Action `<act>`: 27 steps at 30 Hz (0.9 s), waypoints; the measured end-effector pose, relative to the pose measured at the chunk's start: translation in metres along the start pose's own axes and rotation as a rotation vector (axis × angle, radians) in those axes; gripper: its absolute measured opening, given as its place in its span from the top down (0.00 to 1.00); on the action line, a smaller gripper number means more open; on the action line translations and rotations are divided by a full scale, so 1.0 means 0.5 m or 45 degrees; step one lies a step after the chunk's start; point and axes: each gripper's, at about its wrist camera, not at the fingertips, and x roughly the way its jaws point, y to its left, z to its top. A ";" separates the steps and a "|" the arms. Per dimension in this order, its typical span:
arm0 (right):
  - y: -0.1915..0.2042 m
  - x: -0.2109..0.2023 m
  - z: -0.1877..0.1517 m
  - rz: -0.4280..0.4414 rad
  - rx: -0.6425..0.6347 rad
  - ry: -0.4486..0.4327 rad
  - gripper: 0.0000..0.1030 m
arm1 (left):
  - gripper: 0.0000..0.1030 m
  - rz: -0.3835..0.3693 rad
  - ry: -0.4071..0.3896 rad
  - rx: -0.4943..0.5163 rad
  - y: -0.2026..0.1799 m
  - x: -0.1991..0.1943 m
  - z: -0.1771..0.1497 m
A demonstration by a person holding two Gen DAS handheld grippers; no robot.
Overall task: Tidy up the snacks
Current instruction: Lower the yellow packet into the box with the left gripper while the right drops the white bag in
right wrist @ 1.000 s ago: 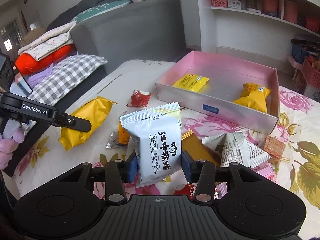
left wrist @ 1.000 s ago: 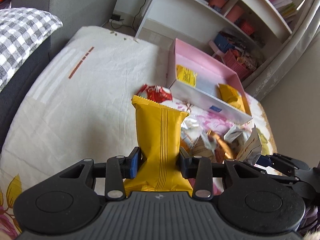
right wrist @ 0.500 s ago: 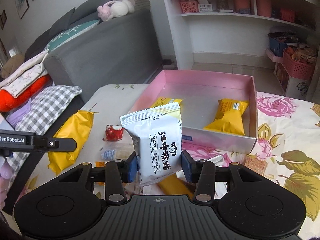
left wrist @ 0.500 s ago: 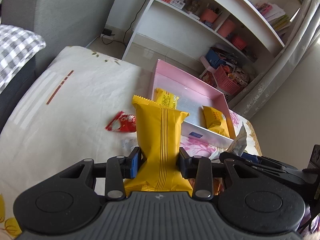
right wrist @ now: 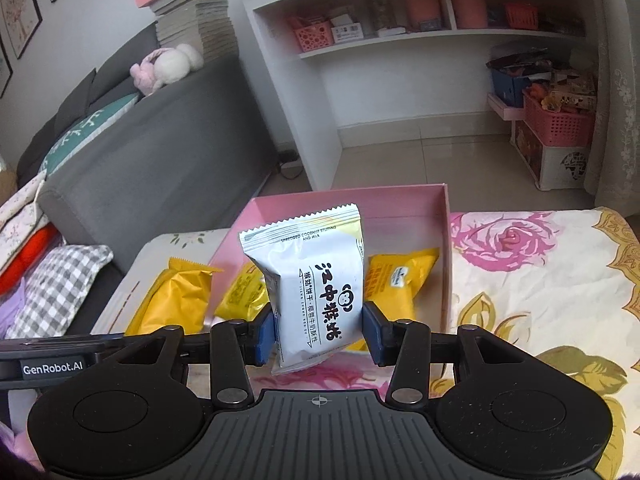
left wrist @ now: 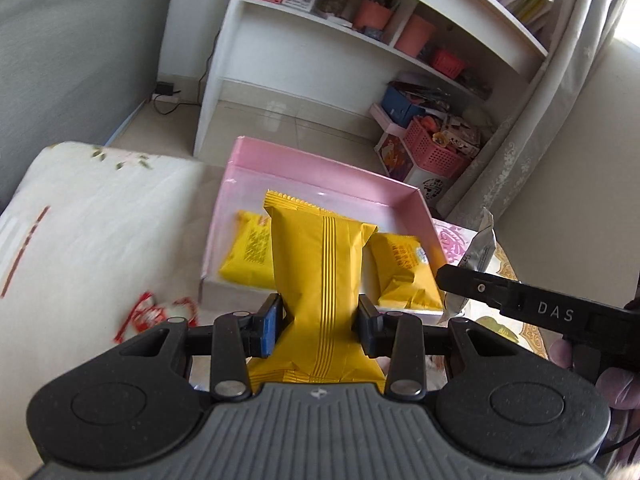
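Right wrist view: the pink box [right wrist: 446,240] is seated on the floral cloth [right wrist: 540,264] and serves as the reference. Two yellow packets [right wrist: 394,280] are contained inside it. In front of its near wall, the white snack packet [right wrist: 316,288] is held upright, pinched between the pads of the right gripper [right wrist: 319,330]. Left of the box, the long yellow packet [left wrist: 318,284] is clamped upright in the left gripper [left wrist: 318,328]. A red wrapper [left wrist: 154,314] is located left of the box on the cloth.
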 end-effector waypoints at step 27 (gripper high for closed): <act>-0.031 0.213 0.106 -0.095 0.080 0.164 0.57 | 0.65 0.068 0.044 0.029 0.005 0.166 0.033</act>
